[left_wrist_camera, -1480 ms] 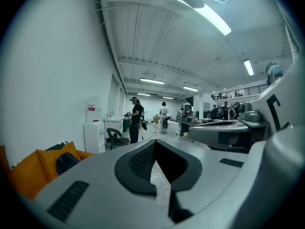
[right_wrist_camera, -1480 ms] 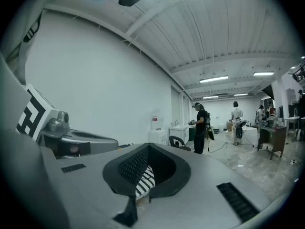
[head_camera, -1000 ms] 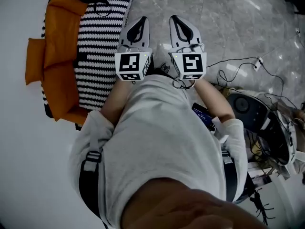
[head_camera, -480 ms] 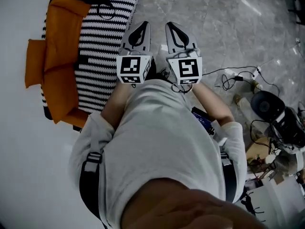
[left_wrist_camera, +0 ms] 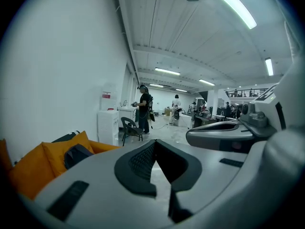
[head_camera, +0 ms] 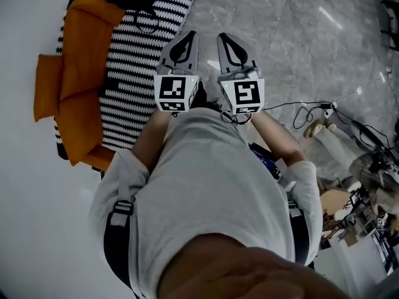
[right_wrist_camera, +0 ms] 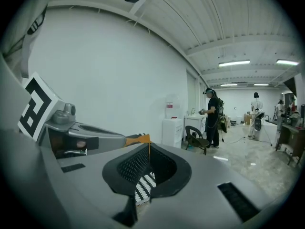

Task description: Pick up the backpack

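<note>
Both the left gripper (head_camera: pixel 184 40) and the right gripper (head_camera: pixel 228 40) are closed and empty, apart from the dark backpack (left_wrist_camera: pixel 76 154).

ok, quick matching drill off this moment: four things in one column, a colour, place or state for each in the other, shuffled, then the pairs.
Things
1. left gripper
2. cushion
3. striped cover
4. cable

Colour, place or state
a. orange
b. black and white
c. shut, nothing between the jaws
d. lying on the grey stone floor, at the head view's right

Pairs: 1-c, 2-a, 3-b, 4-d
</note>
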Tool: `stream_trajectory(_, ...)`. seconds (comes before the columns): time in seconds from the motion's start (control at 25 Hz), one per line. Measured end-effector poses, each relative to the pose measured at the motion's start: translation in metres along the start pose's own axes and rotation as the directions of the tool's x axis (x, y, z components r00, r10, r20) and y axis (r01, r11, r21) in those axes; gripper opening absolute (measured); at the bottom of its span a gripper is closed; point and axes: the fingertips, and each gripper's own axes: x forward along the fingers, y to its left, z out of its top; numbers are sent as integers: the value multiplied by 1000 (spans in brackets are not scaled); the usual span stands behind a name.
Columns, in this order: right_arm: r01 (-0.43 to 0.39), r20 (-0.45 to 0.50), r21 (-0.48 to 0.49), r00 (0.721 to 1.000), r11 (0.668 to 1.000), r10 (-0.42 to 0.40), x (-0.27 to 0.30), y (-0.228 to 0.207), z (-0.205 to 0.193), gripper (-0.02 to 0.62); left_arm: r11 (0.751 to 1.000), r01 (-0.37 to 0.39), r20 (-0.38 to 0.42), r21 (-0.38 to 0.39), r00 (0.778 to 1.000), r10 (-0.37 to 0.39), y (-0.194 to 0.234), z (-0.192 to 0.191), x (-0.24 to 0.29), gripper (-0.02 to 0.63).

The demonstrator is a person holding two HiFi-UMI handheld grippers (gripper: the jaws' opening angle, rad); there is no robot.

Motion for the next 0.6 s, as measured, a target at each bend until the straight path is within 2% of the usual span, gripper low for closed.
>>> stream_trajectory(0.32,-27,-23,-9,999,1000,27,66,-2,14,40,1000,-30,-24,1,999,30,62,6,26,11)
stream_trajectory(0.6,-58,-29,-40,998,998,57,106,22,27,39,999,-38,-26,-3,999,38,107,9,24,11)
